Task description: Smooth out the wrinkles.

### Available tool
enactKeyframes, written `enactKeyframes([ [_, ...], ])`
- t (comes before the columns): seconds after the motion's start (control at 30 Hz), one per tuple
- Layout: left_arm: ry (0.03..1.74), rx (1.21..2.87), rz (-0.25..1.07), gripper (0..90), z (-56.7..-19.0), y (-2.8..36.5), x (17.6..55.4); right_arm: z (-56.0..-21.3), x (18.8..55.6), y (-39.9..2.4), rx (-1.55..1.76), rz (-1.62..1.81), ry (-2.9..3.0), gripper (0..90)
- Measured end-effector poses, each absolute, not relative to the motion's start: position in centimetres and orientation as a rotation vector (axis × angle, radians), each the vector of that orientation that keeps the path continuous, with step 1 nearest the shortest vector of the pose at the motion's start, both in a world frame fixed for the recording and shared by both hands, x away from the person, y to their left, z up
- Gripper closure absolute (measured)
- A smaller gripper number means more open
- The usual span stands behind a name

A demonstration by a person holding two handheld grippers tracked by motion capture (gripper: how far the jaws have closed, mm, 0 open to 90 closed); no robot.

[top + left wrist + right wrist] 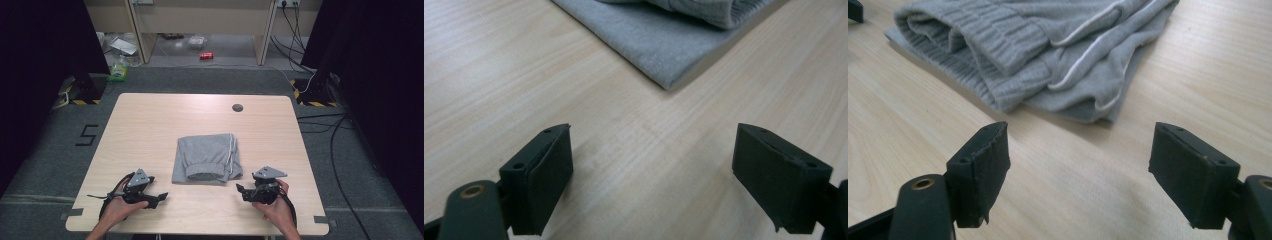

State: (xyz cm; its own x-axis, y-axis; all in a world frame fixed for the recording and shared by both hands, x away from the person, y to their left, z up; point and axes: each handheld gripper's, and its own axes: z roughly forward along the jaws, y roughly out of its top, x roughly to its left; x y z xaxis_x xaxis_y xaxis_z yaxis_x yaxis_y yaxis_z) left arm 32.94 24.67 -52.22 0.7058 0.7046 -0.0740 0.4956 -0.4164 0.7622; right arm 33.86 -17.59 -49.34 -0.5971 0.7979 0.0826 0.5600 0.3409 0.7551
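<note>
Big pale wooden table, and the folded grey sweatpants sit pretty much in the middle of it, waistband end toward the person. Using the sweatpants as the reference: the left hand-held gripper is near their front-left corner, low over the wood, jaws spread wide with nothing between them, just bare table. The right hand-held gripper is near the front-right corner, also wide open and empty, not touching the fabric. Beyond the sweatpants, toward the far edge, there's a small dark round thing, maybe a cable hole cover, too small to tell.
</note>
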Motion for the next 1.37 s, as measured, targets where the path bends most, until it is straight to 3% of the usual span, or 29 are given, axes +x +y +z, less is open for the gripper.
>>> enactKeyframes([
  [0.43,0.893,2.139,0.374,15.1,-52.3,24.5,31.7,-50.3,32.2,-17.4,1.159,0.959,2.353,20.2],
  [0.53,0.894,2.14,0.374,14.7,-52.3,24.5,31.8,-51.2,31.9,-17.3,1.167,0.924,2.383,13.0],
  [0.7,0.894,2.14,0.374,14.5,-52.3,24.5,31.8,-51.6,31.9,-17.1,1.169,0.953,2.358,11.1],
  [1.37,0.894,2.141,0.372,14.0,-52.4,24.5,31.9,-51.7,32.0,-17.3,1.139,0.973,2.367,9.7],
])
